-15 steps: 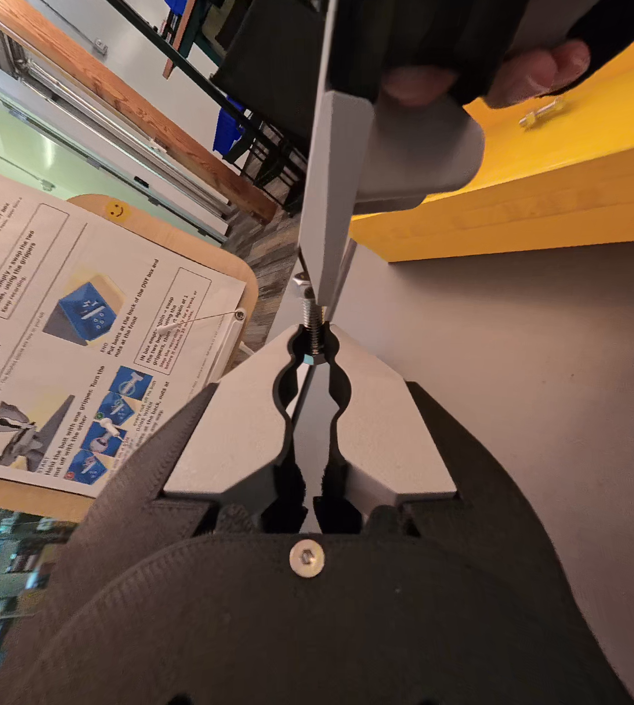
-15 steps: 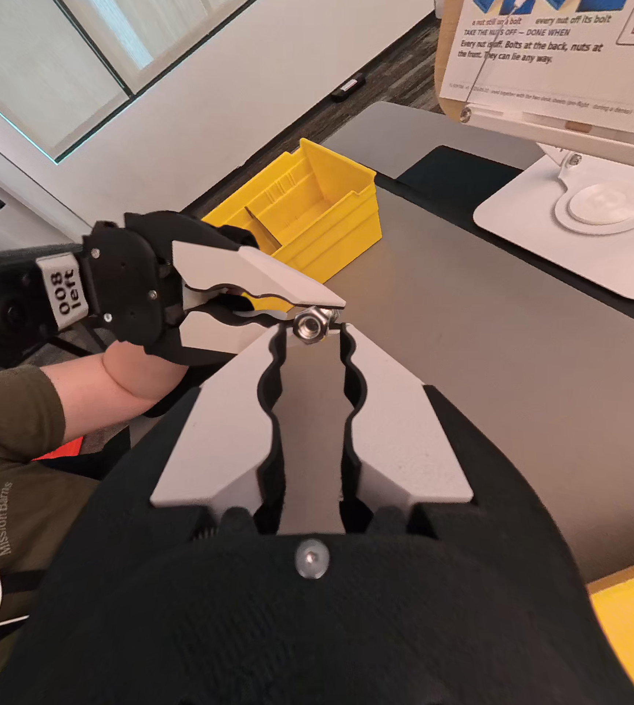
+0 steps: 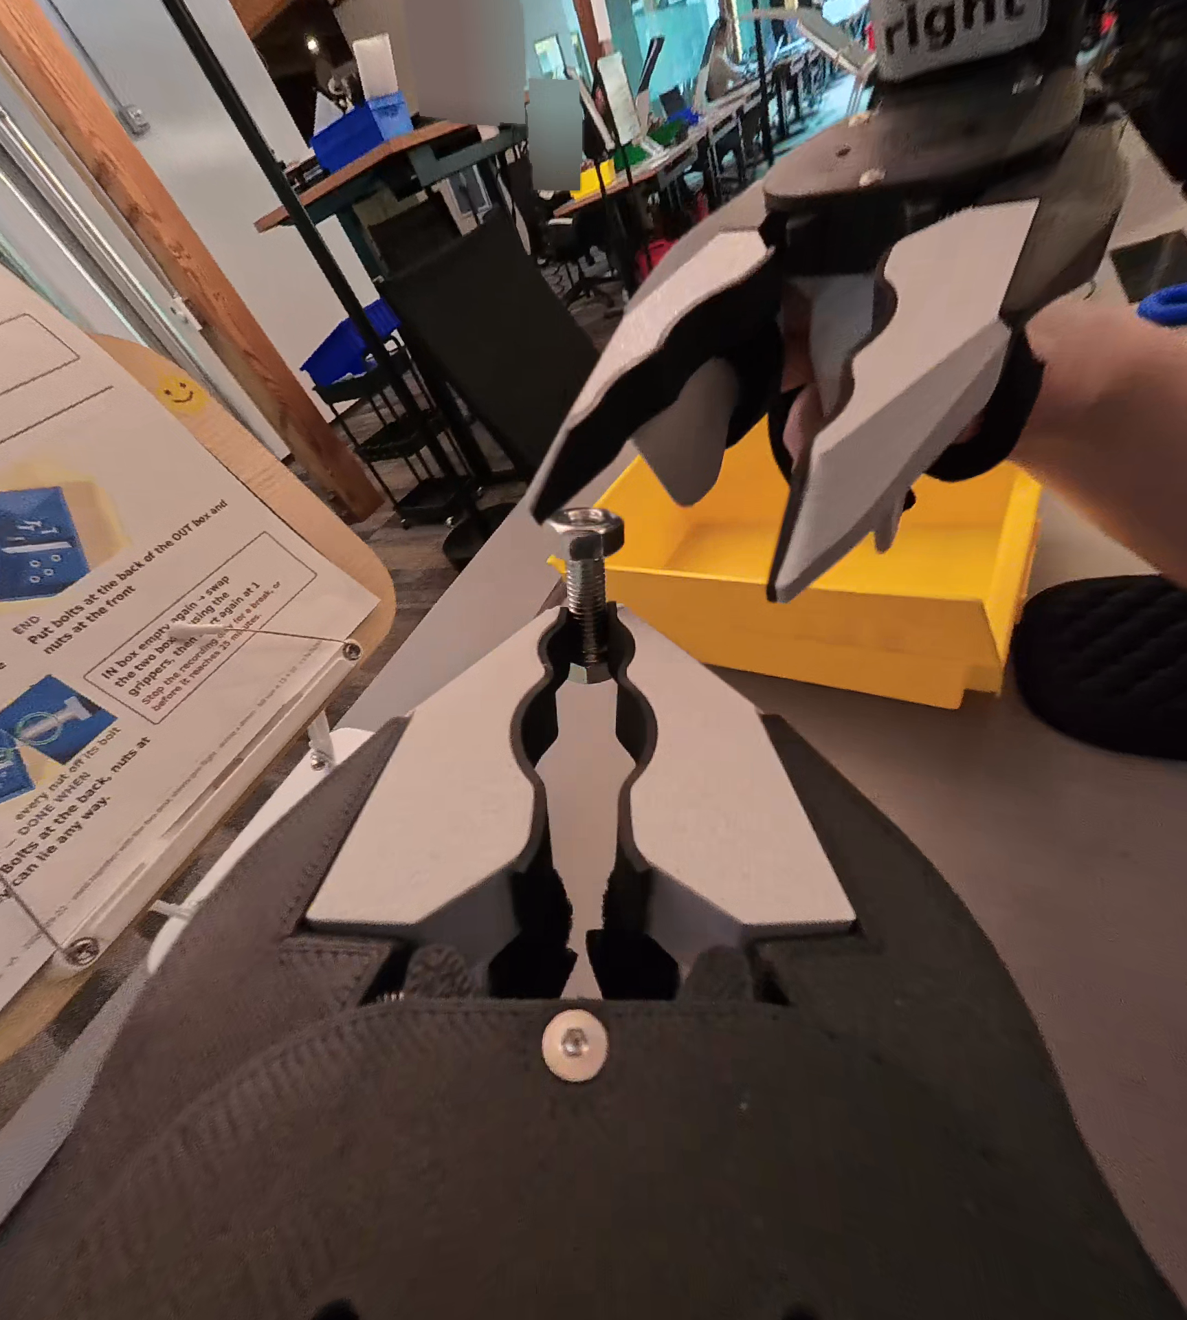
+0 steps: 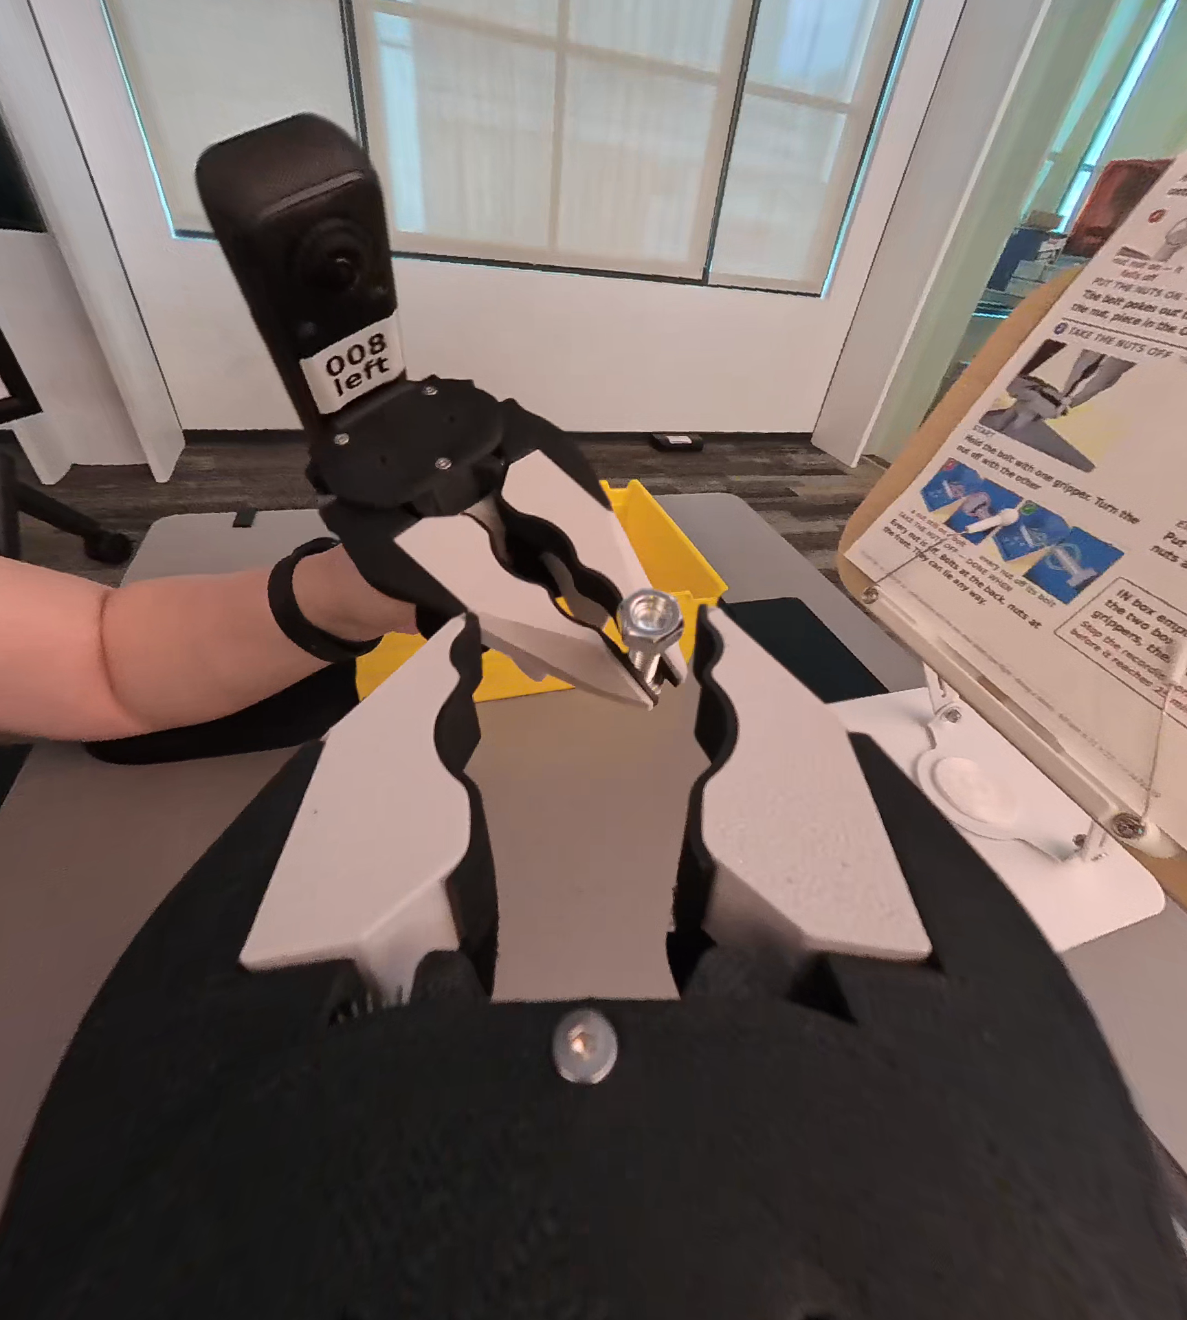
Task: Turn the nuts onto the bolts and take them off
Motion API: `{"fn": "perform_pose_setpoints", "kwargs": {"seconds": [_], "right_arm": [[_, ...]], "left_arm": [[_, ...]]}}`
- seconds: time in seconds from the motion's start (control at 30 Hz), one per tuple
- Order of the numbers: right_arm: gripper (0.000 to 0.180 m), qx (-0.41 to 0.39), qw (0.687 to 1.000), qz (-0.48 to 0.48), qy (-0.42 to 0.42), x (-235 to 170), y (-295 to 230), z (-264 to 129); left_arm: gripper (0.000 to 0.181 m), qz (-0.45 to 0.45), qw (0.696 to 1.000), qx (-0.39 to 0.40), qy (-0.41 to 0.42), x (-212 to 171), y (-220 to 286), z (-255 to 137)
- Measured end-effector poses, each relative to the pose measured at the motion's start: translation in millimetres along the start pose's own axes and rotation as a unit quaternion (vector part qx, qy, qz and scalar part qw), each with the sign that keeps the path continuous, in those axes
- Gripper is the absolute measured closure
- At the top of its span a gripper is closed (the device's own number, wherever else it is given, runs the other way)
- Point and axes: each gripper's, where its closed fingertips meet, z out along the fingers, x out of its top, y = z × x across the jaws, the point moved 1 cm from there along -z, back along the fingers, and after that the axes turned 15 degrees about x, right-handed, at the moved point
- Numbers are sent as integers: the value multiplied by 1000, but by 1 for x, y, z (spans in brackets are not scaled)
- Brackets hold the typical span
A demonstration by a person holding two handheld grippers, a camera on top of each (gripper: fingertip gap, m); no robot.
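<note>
My left gripper (image 3: 587, 625) is shut on a silver bolt (image 3: 584, 607), pinching it near the head. The threaded shaft stands out past the fingertips. A silver nut (image 3: 584, 534) sits on the shaft's far end. My right gripper (image 4: 584, 628) is open, with the nut (image 4: 649, 620) between its fingertips, nearer the right finger. I cannot tell if it touches. In the left wrist view the right gripper (image 3: 658, 550) hangs open above and right of the nut. In the right wrist view the left gripper (image 4: 654, 682) comes in from the left, holding the bolt (image 4: 644, 664).
A yellow bin (image 3: 826, 628) stands on the grey table (image 3: 1004, 893) behind the grippers; it also shows in the right wrist view (image 4: 669, 550). An instruction board (image 4: 1076, 536) on a white stand (image 4: 1004, 821) is at the right. A black pad (image 3: 1133, 664) and a blue ring (image 3: 1181, 303) lie nearby. Left and right tips are no more than a few centimetres apart.
My right gripper has opened and let go of the nut, which stays on the bolt. Both grippers have turned to a new angle. The left still holds the bolt.
</note>
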Motion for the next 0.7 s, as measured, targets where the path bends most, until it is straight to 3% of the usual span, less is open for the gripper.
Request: {"fn": "perform_pose_setpoints", "kwargs": {"seconds": [0.03, 0.13, 0.23, 0.3, 0.5, 0.7], "right_arm": [[121, 4, 1000, -2, 0, 0, -2, 1], [123, -2, 1000, -15, 0, 4, -4, 0], [139, 26, 999, -6, -22, 1, -14, 0], [137, 8, 1000, -19, -19, 6, -12, -4], [92, 1, 997, -68, 29, 21, -15, -3], [84, 58, 996, -71, 10, 19, -37, 4]], "left_arm": [[174, -6, 1000, -2, 3, 2, 0, -1], [174, -14, 1000, 6, 7, 3, -5, -3], [174, -24, 1000, 14, 5, 3, -12, -4], [173, -32, 999, 9, 11, 5, -13, -6], [174, -56, 997, -34, 32, 15, 1, -9], [174, -88, 994, -42, 52, 25, -4, -15]]}}
